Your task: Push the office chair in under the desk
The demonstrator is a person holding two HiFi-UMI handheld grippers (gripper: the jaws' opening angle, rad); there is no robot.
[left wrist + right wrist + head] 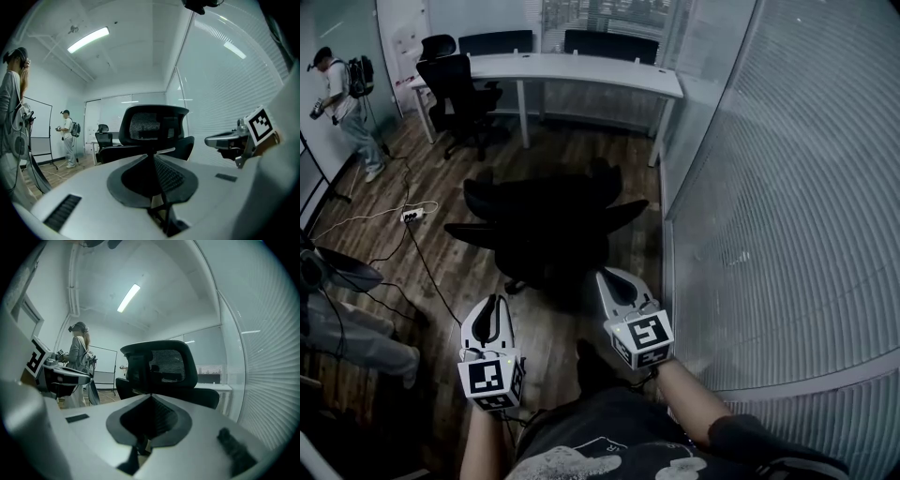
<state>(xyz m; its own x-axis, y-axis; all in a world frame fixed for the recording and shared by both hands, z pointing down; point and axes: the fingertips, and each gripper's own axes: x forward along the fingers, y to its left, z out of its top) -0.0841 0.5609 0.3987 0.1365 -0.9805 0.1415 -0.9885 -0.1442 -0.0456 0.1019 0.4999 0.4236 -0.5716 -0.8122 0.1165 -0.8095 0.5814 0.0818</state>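
Observation:
A black office chair point(548, 225) stands in the middle of the wooden floor, well short of the white desk point(581, 67) at the far wall. Its mesh back and headrest point(152, 124) face both gripper views, a short way ahead of the jaws. My left gripper point(494, 302) is held near the chair's near left side, shut with nothing between its jaws. My right gripper point(603, 275) is by the chair's near right edge, also shut and empty. Whether either tip touches the chair I cannot tell. Each gripper shows in the other's view: the right gripper point(225, 140) and the left gripper point(65, 373).
A second black chair point(455, 84) stands at the desk's left end. A glass wall with blinds point(769, 187) runs along the right. A cable and power strip point(412, 215) lie on the floor at left. One person point(342, 94) stands far left, another point(347, 319) close by.

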